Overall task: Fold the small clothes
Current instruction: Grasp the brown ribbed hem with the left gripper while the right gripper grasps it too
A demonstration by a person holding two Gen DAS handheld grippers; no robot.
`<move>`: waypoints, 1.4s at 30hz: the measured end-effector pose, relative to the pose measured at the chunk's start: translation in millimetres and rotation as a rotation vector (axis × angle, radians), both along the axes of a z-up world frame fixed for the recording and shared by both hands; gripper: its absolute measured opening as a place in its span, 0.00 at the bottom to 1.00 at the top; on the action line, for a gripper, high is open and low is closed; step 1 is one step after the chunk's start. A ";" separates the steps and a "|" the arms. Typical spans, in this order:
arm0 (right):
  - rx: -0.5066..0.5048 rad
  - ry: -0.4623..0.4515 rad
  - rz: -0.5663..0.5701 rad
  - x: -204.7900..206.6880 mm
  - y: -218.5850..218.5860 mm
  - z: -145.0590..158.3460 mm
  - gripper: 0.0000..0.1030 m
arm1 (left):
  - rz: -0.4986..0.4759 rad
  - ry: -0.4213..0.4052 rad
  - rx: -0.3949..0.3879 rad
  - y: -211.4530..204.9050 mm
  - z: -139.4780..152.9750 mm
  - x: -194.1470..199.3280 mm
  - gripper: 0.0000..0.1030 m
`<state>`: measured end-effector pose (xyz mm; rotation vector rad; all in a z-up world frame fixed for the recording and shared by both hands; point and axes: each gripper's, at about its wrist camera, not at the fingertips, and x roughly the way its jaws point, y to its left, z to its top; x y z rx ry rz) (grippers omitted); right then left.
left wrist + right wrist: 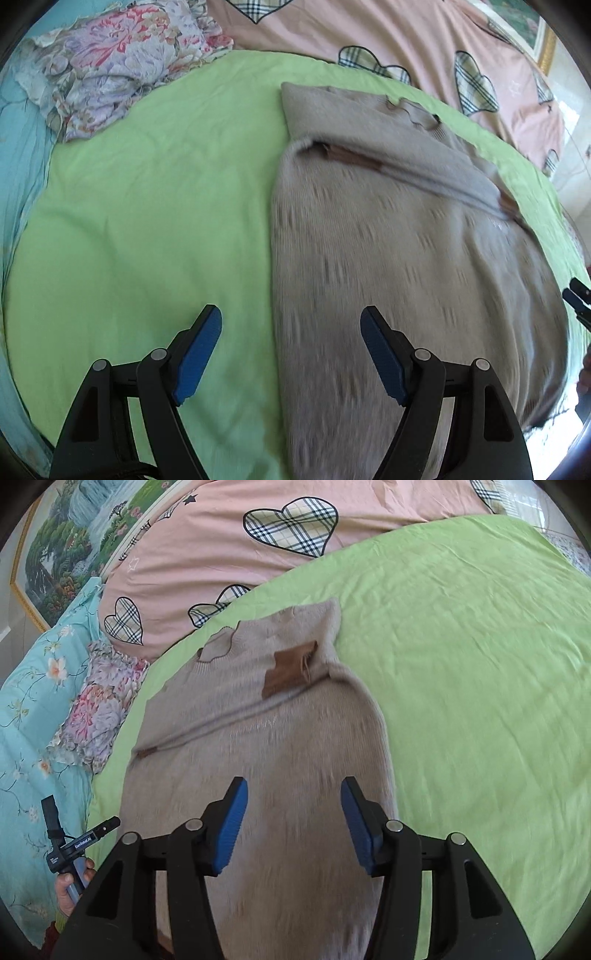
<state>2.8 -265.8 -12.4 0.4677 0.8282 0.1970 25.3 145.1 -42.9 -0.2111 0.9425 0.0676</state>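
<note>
A beige knitted sweater (399, 236) with brown elbow patches lies flat on a green sheet (147, 206), its sleeves folded across the chest, collar at the far end. My left gripper (291, 325) is open and empty, hovering over the sweater's left edge near the hem. In the right wrist view the sweater (280, 738) runs away from the camera, a brown patch (290, 668) on the folded sleeve. My right gripper (293, 797) is open and empty above the sweater's lower body. The left gripper's handle (74, 845) shows at the left in a hand.
A pink duvet with plaid hearts (229, 554) lies beyond the sheet. A floral pillow (118, 62) and a turquoise floral cover (33, 686) lie at the left side. A framed landscape painting (66, 542) hangs on the wall. The right gripper's tip (580, 299) shows at the right edge.
</note>
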 end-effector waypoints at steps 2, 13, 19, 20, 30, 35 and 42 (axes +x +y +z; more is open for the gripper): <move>0.010 -0.001 0.010 -15.2 -0.6 -3.9 0.53 | -0.019 0.004 -0.012 -2.3 -5.0 -20.0 0.76; 0.023 -0.002 0.096 -78.9 -19.6 -16.0 0.54 | -0.200 -0.032 -0.128 -32.2 -20.7 -99.0 0.74; 0.047 0.024 0.153 -102.5 -26.7 -25.2 0.54 | -0.306 -0.041 -0.184 -47.5 -24.2 -110.8 0.66; 0.052 0.028 0.171 -106.2 -25.2 -27.6 0.54 | -0.307 -0.042 -0.203 -44.3 -25.4 -111.1 0.65; 0.207 0.020 0.317 -111.0 -1.9 -51.6 0.54 | -0.322 -0.031 -0.319 -28.0 -33.0 -110.9 0.48; 0.164 0.048 0.310 -105.7 0.8 -55.2 0.19 | -0.332 -0.038 -0.257 -37.9 -29.5 -109.6 0.29; 0.153 0.051 0.272 -115.5 -24.1 -51.7 0.10 | -0.342 -0.021 -0.246 -32.5 -33.0 -117.6 0.07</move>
